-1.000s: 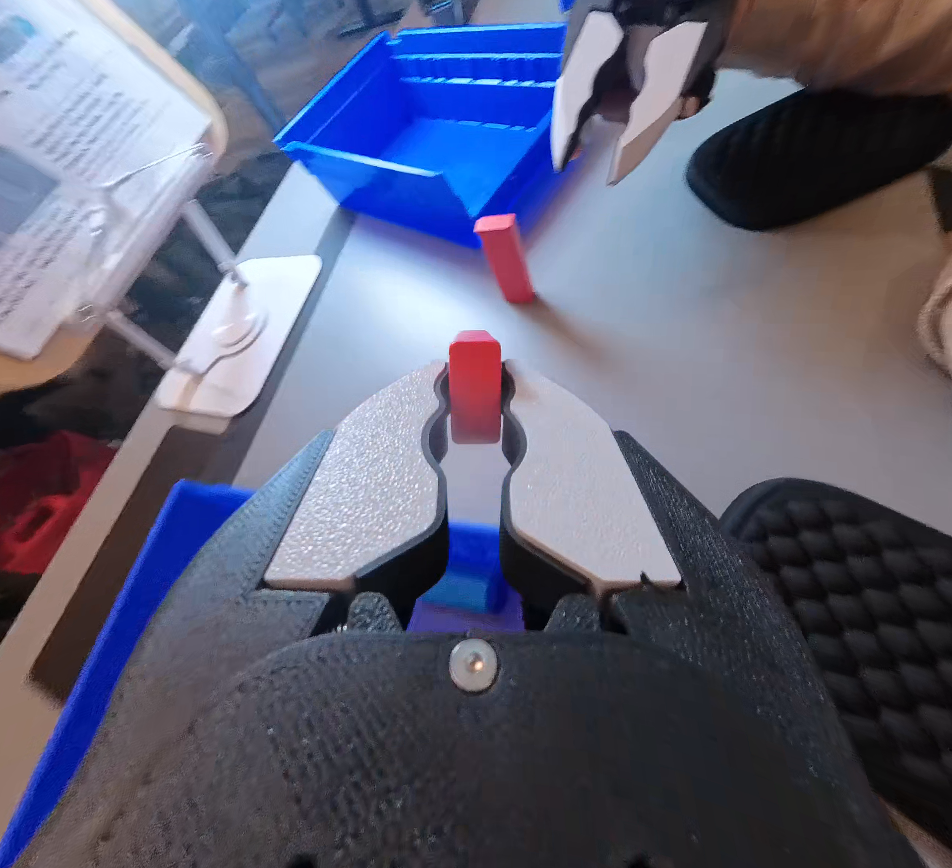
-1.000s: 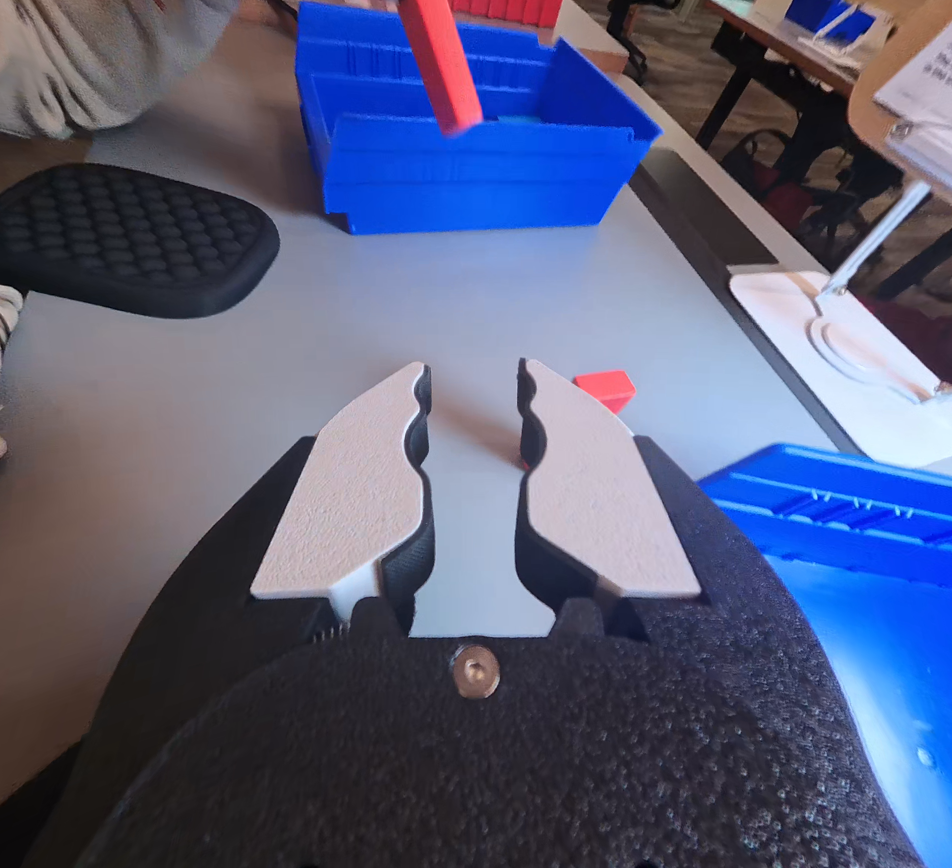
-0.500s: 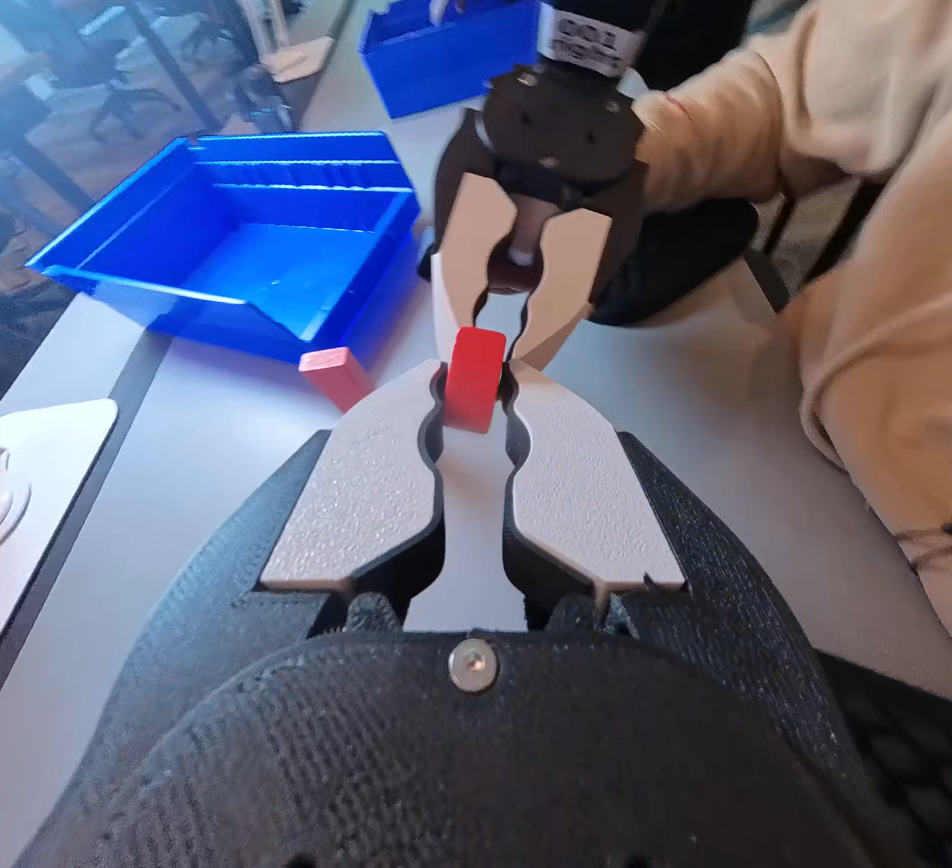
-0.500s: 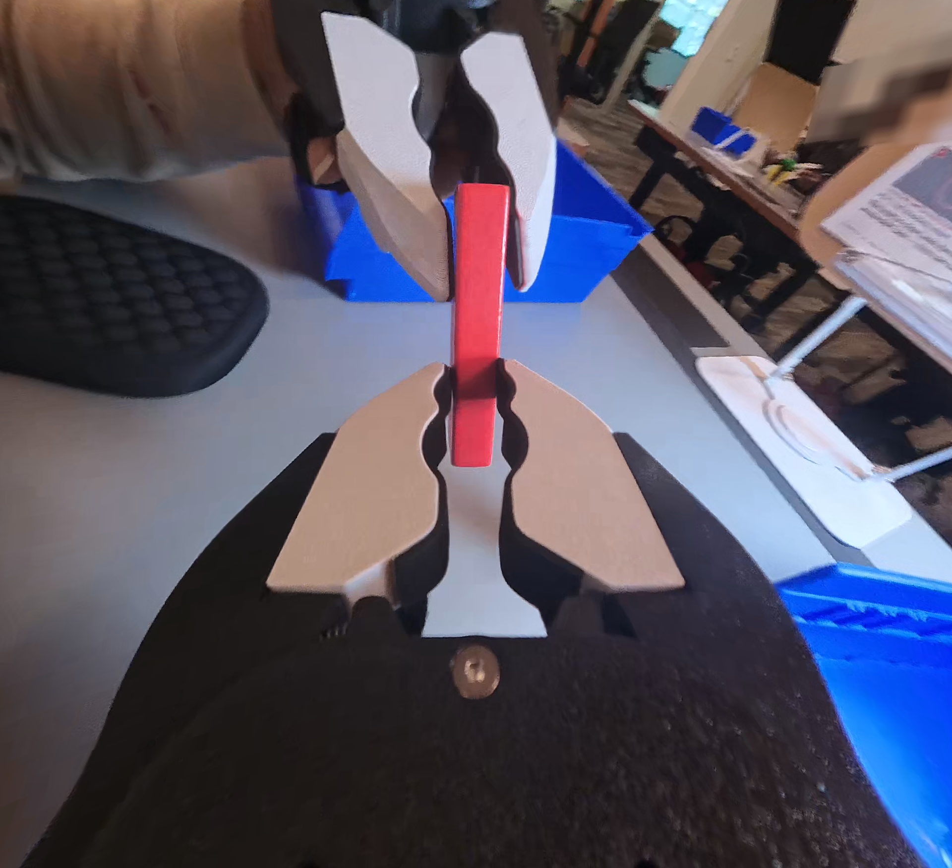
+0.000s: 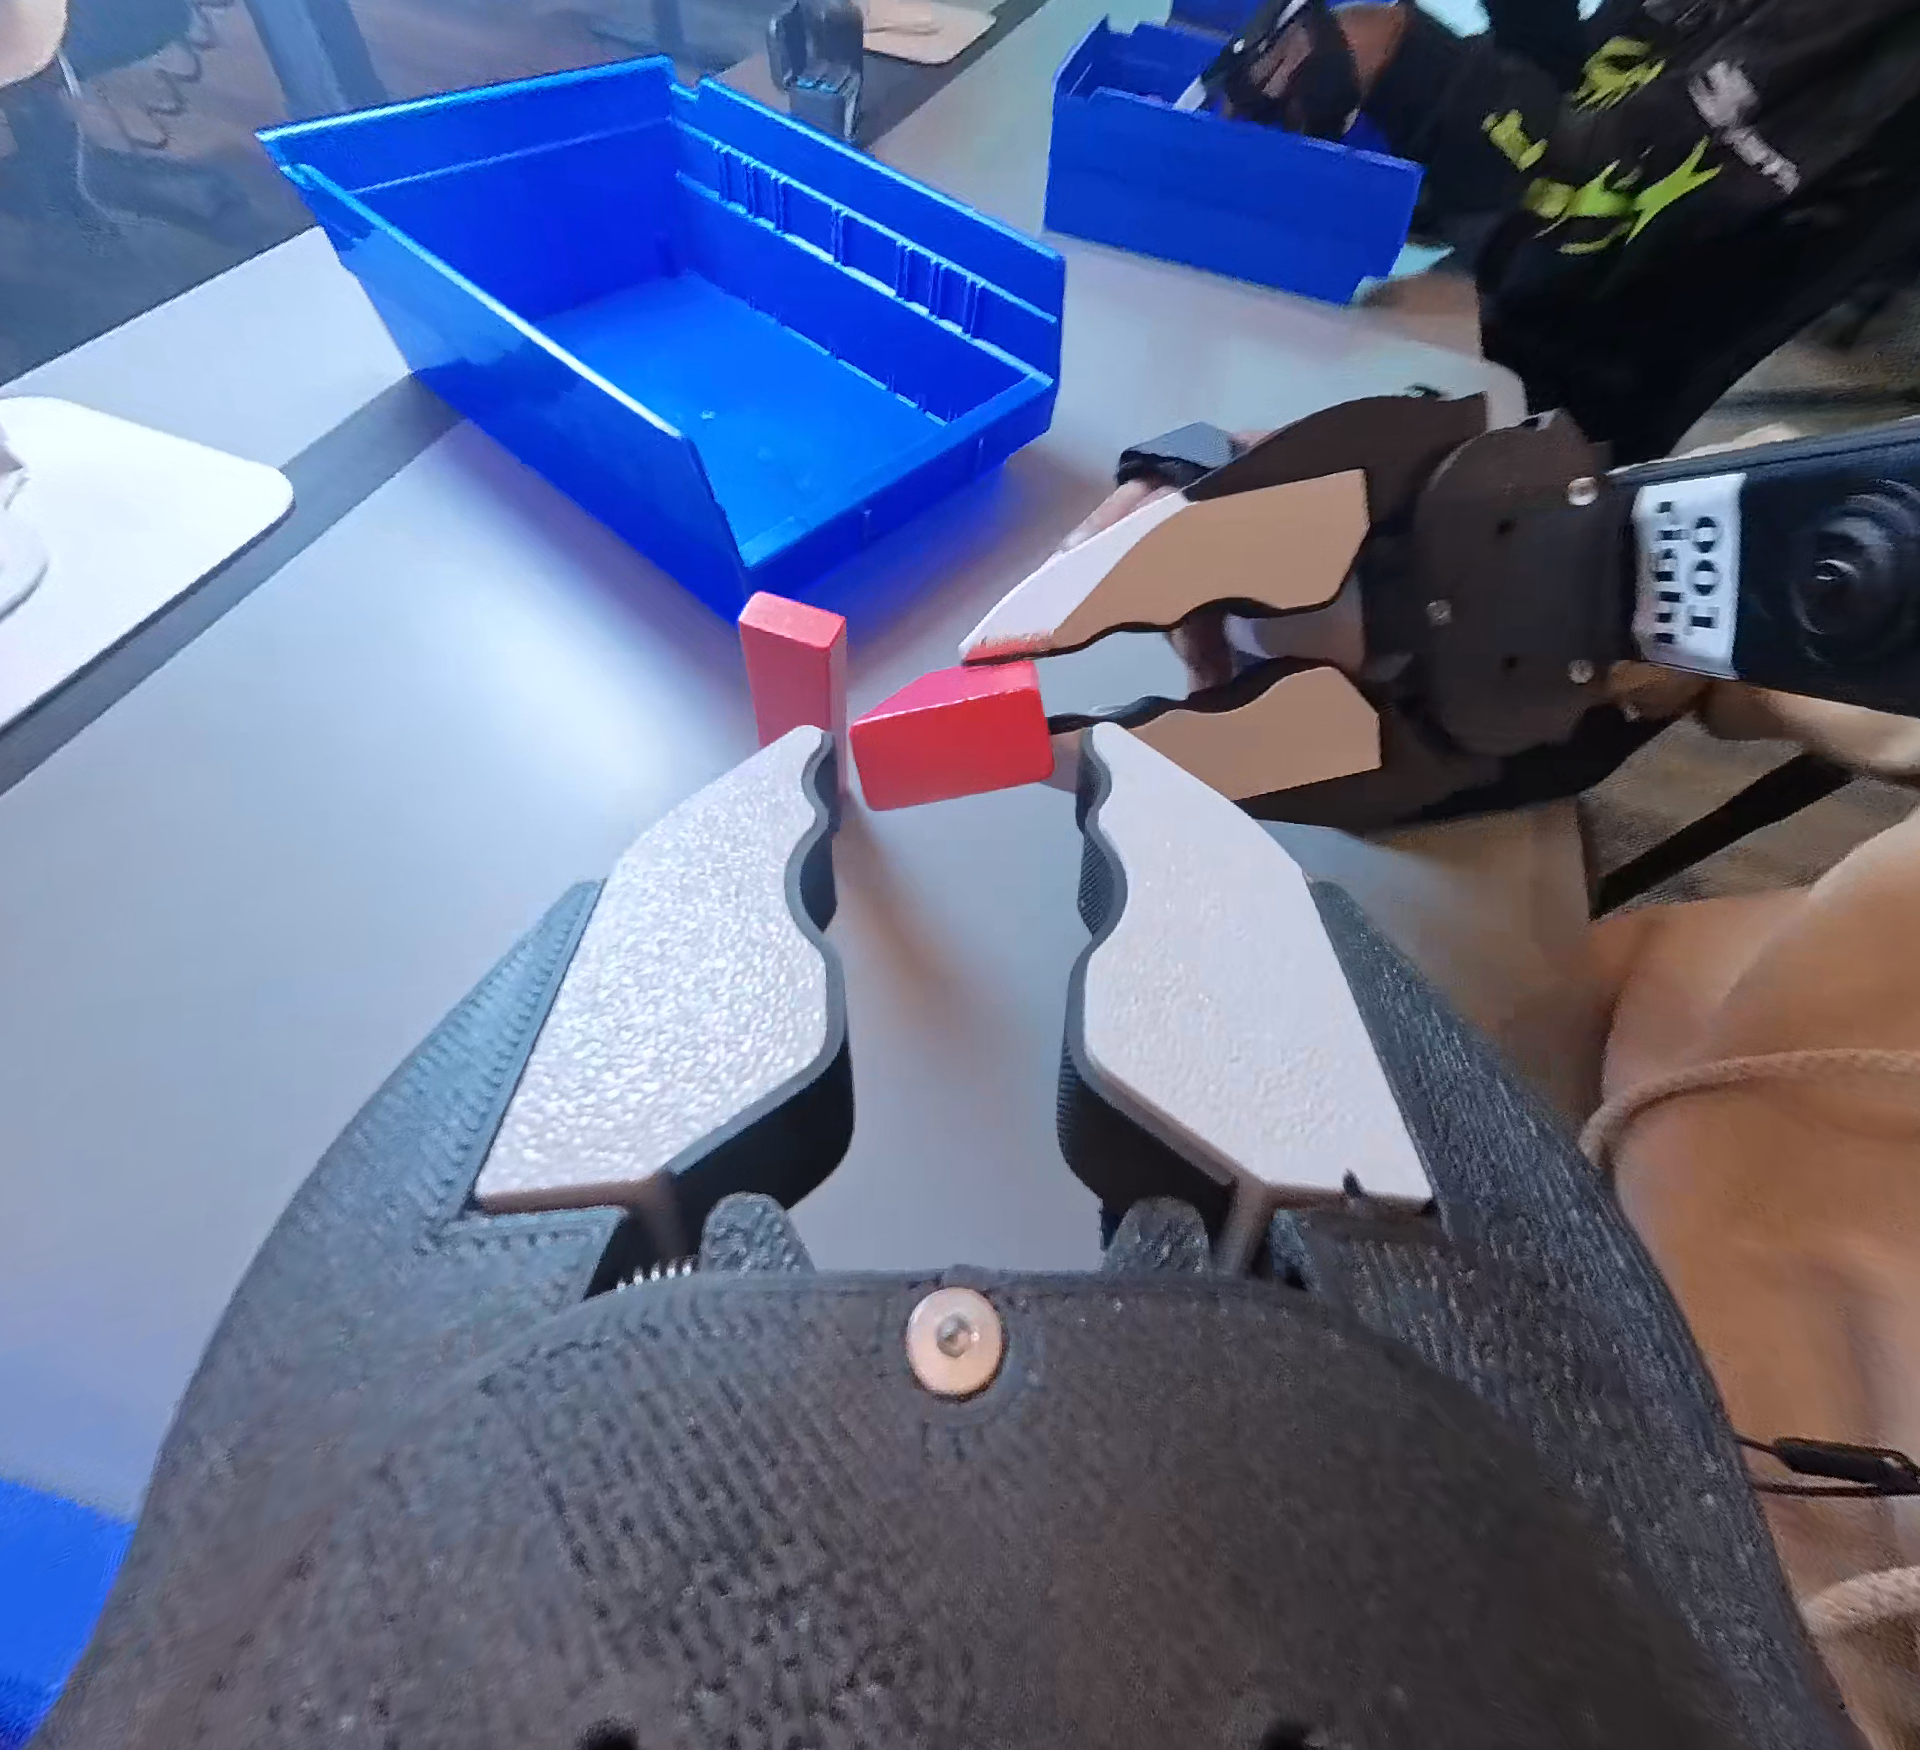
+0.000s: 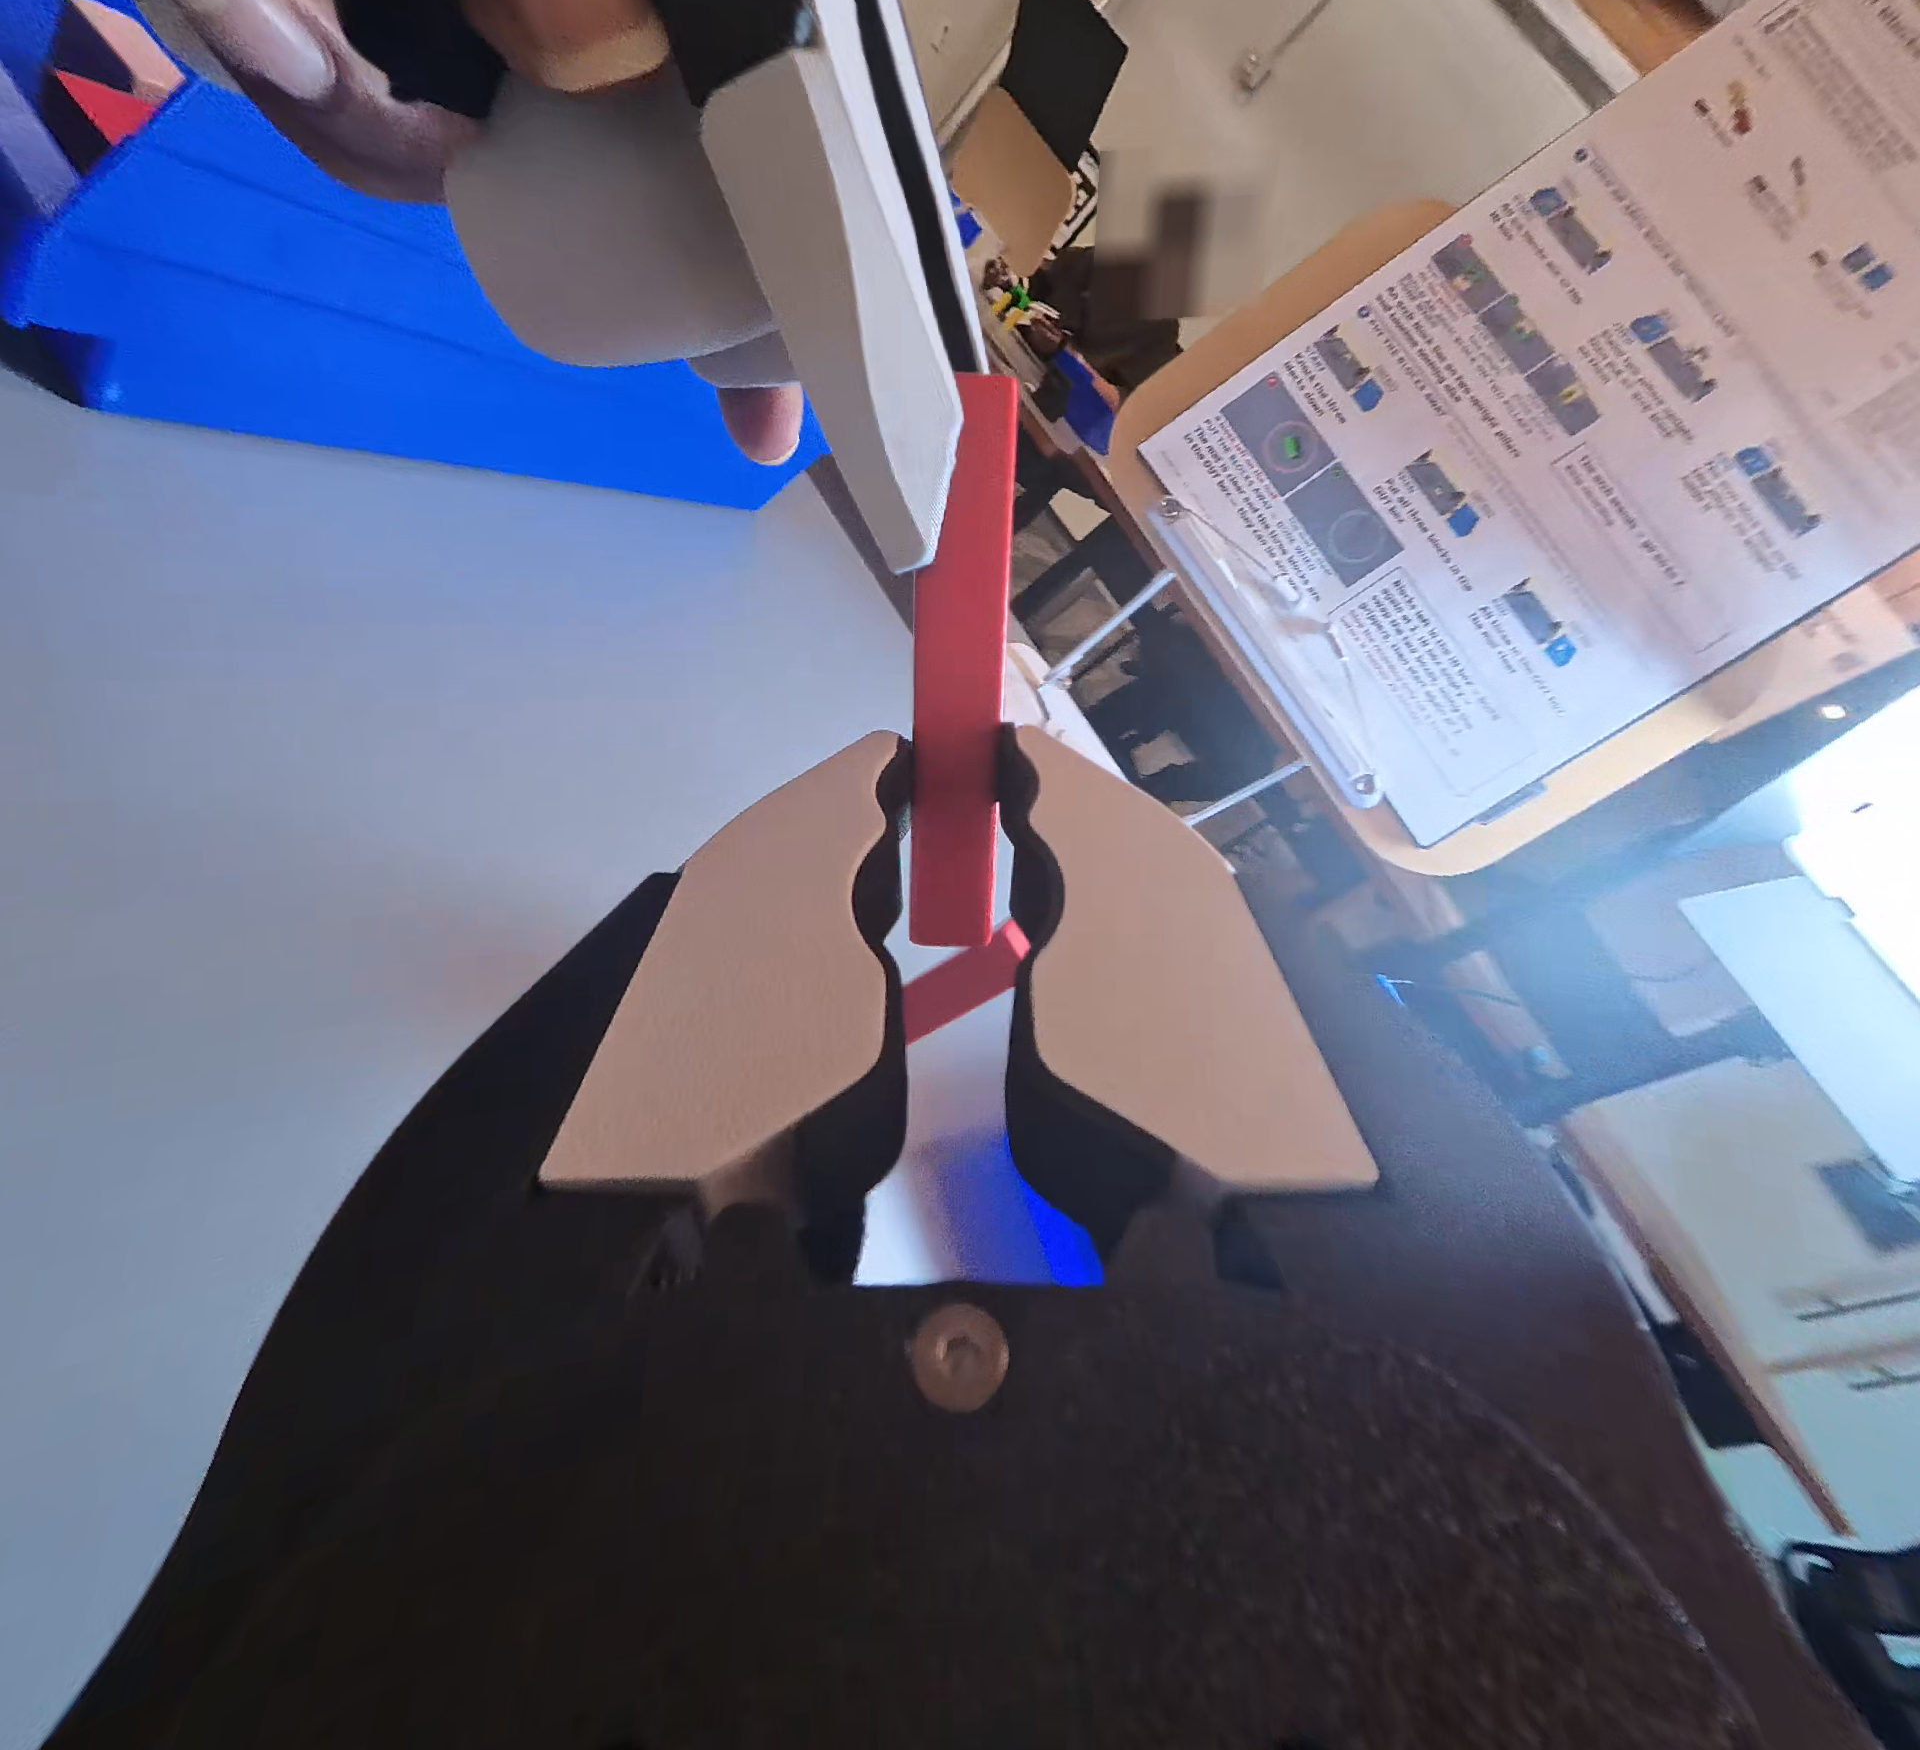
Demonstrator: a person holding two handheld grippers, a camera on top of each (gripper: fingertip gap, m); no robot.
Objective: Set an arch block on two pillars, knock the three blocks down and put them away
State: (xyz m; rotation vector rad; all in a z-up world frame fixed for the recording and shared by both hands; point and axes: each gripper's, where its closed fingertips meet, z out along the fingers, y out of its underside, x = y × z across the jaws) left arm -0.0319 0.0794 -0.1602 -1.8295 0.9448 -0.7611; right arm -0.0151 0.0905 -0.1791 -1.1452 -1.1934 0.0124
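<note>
Red block point(image 6: 954, 765) sits clamped between the right gripper point(image 6: 954, 755) fingertips, lifted off the grey table point(image 5: 364, 765) and lying level in the left wrist view, one end pointing toward the left gripper point(image 5: 951, 760). That left gripper's fingers stand spread apart with nothing between them, just short of the block's end. Just beside it a second red block point(image 5: 792, 682) stands upright on the table. Behind that stands a blue bin point(image 5: 665, 412), its open front facing the blocks.
</note>
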